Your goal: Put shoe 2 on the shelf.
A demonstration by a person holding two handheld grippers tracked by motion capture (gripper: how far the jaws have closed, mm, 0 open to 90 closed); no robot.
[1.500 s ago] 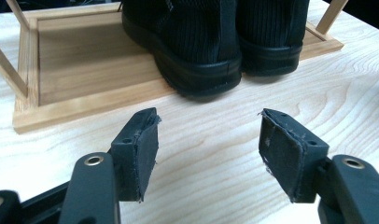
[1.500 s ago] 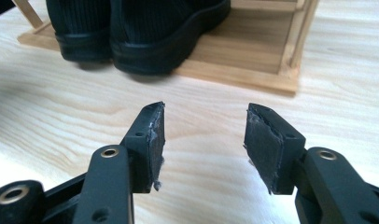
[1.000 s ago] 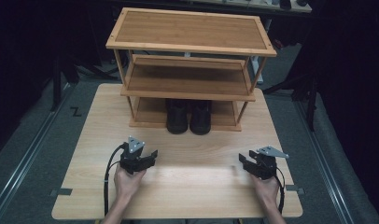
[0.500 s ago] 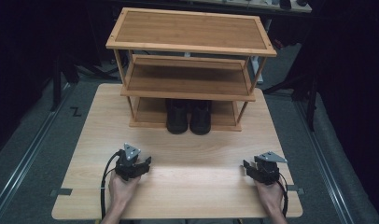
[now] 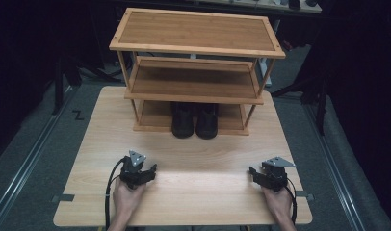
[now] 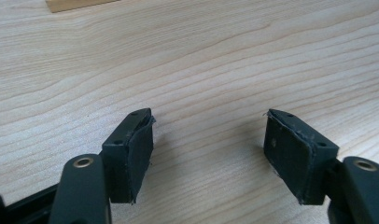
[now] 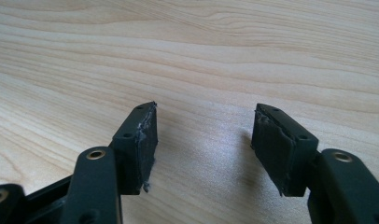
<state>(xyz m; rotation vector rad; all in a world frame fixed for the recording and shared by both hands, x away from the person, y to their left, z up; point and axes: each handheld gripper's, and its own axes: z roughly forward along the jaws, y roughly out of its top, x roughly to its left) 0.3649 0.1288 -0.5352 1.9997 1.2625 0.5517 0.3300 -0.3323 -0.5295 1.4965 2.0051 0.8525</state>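
Observation:
Both grippers rest low over the pale wooden table [image 5: 198, 159], near its front edge, each held in a hand. My left gripper [image 5: 145, 169] is at the front left. In the left gripper view its jaws [image 6: 208, 116] stand wide apart over bare wood, with nothing between them. My right gripper [image 5: 255, 174] is at the front right, and its jaws [image 7: 205, 109] are likewise spread over bare wood. Both pairs of jaws have just been opening further. A pair of black shoes [image 5: 195, 120] stands on the bottom shelf of a wooden rack [image 5: 193, 48].
The three-tier rack takes up the back half of the table, and its upper shelves are bare. A corner of its base [image 6: 80, 3] shows at the top of the left gripper view. A black cable [image 5: 108, 192] trails from the left gripper over the front edge. Dark floor surrounds the table.
Both grippers have drifted a little toward the table's near edge. Nothing was picked up or let go.

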